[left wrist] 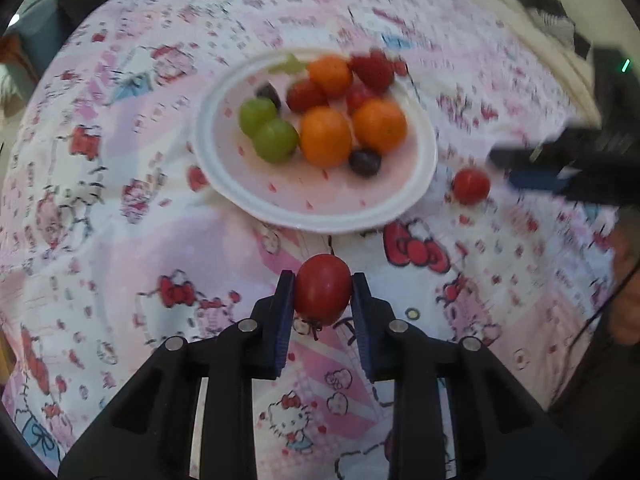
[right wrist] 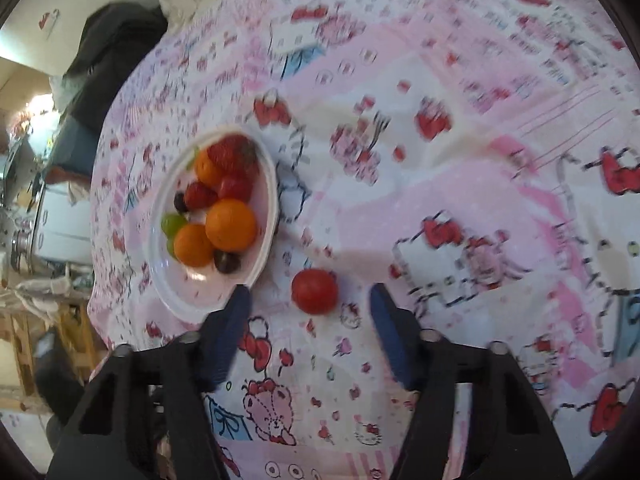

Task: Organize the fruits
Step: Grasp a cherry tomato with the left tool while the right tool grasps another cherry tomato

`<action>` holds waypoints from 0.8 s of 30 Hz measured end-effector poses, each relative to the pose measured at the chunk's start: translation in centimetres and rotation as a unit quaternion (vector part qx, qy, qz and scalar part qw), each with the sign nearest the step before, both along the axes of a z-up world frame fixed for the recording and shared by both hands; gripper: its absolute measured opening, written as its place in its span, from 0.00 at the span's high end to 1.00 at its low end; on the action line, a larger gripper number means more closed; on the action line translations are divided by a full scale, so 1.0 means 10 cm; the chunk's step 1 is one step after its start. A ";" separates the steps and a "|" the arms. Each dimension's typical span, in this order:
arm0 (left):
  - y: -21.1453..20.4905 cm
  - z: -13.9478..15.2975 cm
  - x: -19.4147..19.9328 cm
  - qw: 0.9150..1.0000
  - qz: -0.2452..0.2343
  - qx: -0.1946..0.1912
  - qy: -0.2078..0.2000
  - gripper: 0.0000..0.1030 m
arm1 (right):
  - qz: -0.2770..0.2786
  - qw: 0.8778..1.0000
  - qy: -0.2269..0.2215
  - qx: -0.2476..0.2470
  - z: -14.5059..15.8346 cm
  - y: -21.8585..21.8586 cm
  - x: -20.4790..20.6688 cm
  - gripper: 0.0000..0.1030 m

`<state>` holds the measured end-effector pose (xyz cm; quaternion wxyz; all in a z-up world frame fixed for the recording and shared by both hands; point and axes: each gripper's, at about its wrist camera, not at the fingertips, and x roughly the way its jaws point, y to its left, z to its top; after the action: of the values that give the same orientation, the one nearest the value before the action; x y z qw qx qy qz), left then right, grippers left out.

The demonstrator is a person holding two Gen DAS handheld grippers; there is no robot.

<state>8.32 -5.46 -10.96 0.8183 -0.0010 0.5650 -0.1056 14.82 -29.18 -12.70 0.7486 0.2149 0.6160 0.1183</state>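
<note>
Tomato (left wrist: pixel 322 294) pinched in left jaws; second tomato (right wrist: pixel 314 291) loose between gaping right jaws

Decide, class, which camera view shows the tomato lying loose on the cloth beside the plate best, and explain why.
The right wrist view: the loose tomato lies large and central on the cloth, between the right gripper's open fingers. The left wrist view shows it small, near the right edge, beside the plate.

- Soft, even daylight; faint shadows under fruit on the plate (left wrist: pixel 224 184).
- Motion blur smearing the tablecloth (right wrist: pixel 460 92) print.
- Fisheye bending, dark corners.
</note>
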 end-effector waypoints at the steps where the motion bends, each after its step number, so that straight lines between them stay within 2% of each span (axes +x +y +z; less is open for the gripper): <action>1: 0.04 0.05 0.00 1.000 0.009 -0.003 -0.006 0.77 | 0.004 1.000 0.003 -0.007 -0.03 0.03 0.01 0.45; 5: 0.21 0.23 -0.01 0.998 0.044 0.004 -0.037 0.77 | 0.017 0.999 0.012 -0.035 -0.13 0.16 0.08 0.54; 6: 0.26 0.25 0.02 0.998 0.051 0.012 -0.046 0.77 | 0.026 0.999 0.016 -0.037 -0.16 0.21 0.09 0.59; 9: 0.37 0.30 0.05 0.996 0.069 0.019 -0.060 0.77 | 0.056 0.996 0.022 -0.069 -0.27 0.34 0.12 0.62; 10: 0.40 0.30 0.06 0.995 0.073 0.019 -0.061 0.77 | 0.064 0.995 0.020 -0.080 -0.27 0.37 0.11 0.69; 15: 0.41 0.30 0.09 0.994 0.080 0.020 -0.067 0.77 | 0.073 0.993 0.009 -0.090 -0.23 0.35 0.06 0.69; 24: 0.47 0.39 0.05 0.991 0.092 0.026 -0.090 0.77 | 0.036 0.997 -0.016 -0.066 -0.02 0.10 -0.05 0.69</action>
<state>8.81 -0.72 -7.04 0.8719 -0.0225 0.4889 -0.0146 14.31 -28.21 -12.89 0.7662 0.1409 0.6176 0.1077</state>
